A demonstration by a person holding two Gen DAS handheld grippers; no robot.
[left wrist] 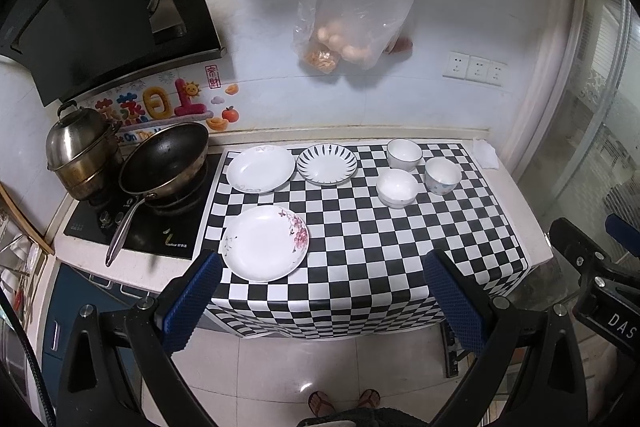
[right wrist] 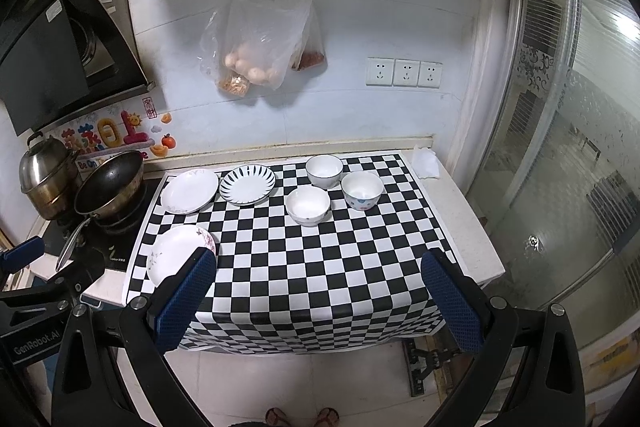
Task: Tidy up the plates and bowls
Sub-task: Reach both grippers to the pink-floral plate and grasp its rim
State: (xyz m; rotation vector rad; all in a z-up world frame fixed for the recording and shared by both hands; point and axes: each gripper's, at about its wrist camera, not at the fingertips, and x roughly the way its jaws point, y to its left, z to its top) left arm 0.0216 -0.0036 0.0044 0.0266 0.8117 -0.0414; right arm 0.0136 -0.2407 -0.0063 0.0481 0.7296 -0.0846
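On the checkered cloth (left wrist: 360, 235) lie three plates: a pink-flowered plate (left wrist: 265, 243) at the front left, a plain white plate (left wrist: 260, 169) behind it, and a blue-striped plate (left wrist: 327, 164) to its right. Three bowls stand at the back right: a white bowl (left wrist: 403, 153), a white bowl (left wrist: 396, 188) in front, and a flower-patterned bowl (left wrist: 441, 175). The right wrist view shows the same plates (right wrist: 180, 255) (right wrist: 190, 191) (right wrist: 247, 184) and bowls (right wrist: 324, 170) (right wrist: 307, 205) (right wrist: 361, 190). My left gripper (left wrist: 322, 275) and right gripper (right wrist: 318, 273) are open, empty, held in front of the counter edge.
A black wok (left wrist: 164, 163) and a steel steamer pot (left wrist: 80, 151) sit on the stove at the left. A plastic bag of food (left wrist: 352, 27) hangs on the wall. A crumpled tissue (left wrist: 485, 151) lies at the counter's back right. A glass door (right wrist: 560, 167) stands right.
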